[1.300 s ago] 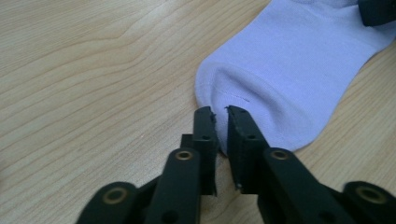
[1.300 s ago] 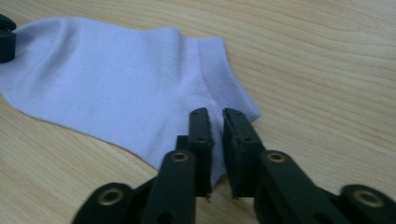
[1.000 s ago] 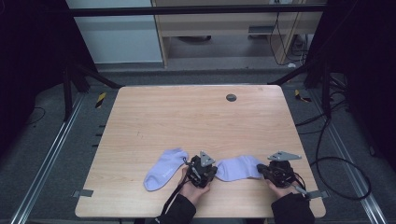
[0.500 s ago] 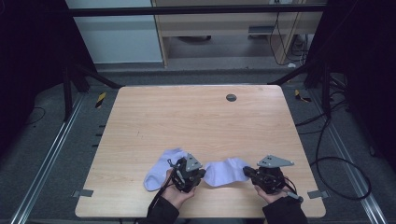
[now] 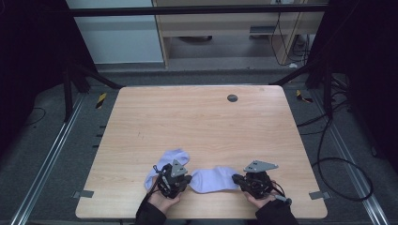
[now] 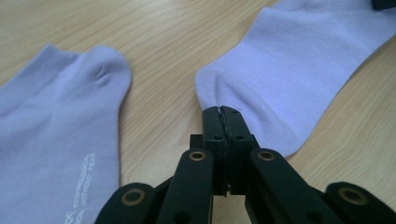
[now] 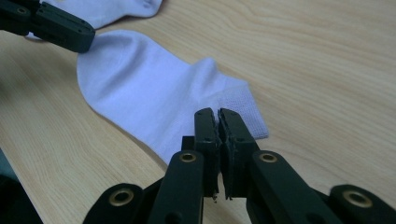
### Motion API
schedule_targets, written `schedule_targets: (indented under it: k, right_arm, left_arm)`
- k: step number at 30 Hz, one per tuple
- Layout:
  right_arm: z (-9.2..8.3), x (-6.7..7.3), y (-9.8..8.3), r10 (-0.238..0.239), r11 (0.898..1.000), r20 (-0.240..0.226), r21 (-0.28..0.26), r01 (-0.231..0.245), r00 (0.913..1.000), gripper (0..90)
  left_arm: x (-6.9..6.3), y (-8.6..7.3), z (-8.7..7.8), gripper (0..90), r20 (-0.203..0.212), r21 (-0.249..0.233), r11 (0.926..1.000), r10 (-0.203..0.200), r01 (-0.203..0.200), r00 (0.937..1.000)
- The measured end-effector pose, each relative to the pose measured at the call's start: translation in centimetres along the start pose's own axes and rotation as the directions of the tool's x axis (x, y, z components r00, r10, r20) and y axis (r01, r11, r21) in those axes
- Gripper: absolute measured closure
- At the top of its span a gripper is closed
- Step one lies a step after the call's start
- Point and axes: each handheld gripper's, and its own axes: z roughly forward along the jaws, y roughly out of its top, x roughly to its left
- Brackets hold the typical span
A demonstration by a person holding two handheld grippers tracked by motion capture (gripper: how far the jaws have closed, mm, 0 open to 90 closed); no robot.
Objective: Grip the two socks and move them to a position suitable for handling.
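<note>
two pale lilac socks on the wooden surface (image 5: 202, 122), both near the front edge: one sock held (image 5: 213, 179) stretched flat between the grippers, the other sock (image 5: 162, 165) lying just beside it on the left, apart from it by a narrow strip of bare wood in the left gripper view. left gripper (image 5: 185, 179) clenched on the toe end of the held sock (image 6: 289, 74), fingers (image 6: 215, 128) pressed tight with the fabric edge pinched at the very tips. right gripper (image 5: 236, 179) clenched on the ribbed cuff end (image 7: 154, 93), fingers (image 7: 208, 128) nearly together over the cuff's corner. judged as carrying this sock sideways to lay it on its mate and pair the two. to do it well: keep both pinches firm, since each bites only a sliver of cloth and a slack grip would drop one end; keep the hands level with each other and the same way apart, so the sock stays taut without wrinkling or dragging on the wood; lift just clear before crossing over the loose sock (image 6: 51, 135), so as not to push or bunch it; match toe to toe and cuff to cuff, checking the outline from above; lower flat, then release both ends together. main risk: a skewed overlap, or a folded heel under the top sock.
</note>
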Motion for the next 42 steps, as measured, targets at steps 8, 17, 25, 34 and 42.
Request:
schedule_targets:
  k: [8, 17, 25, 34, 42]
  right_arm:
    - [1.0, 0.2, -0.4, -0.004, 0.999, 0.014, 0.035, 0.004, 0.9999, 77.3]
    - [0.4, -0.3, 0.1, 0.027, 0.999, 0.034, -0.04, -0.026, 0.9991, 62.9]
    - [1.1, -0.2, 1.9, 0.025, 0.996, 0.045, -0.082, -0.021, 0.9987, 54.6]
    - [2.5, 0.9, 3.9, 0.011, 0.993, 0.034, -0.114, -0.007, 0.9994, 49.2]
    - [4.8, 2.8, 6.1, -0.005, 0.993, 0.003, -0.122, 0.006, 1.0, 47.0]
  left_arm:
    - [0.2, -0.5, 0.4, 75.5, -0.018, 0.003, 1.0, -0.006, 0.006, 0.9998]
    - [2.1, -0.6, -2.1, 56.9, -0.053, -0.088, 0.9946, -0.061, 0.056, 0.9967]
    - [5.1, -1.6, -4.0, 49.2, -0.093, -0.128, 0.9845, -0.132, 0.12, 0.9868]
    - [8.1, -3.8, -6.3, 45.2, -0.156, -0.153, 0.9713, -0.206, 0.182, 0.9661]
    - [9.9, -6.3, -8.2, 45.2, -0.186, -0.161, 0.957, -0.27, 0.241, 0.9449]
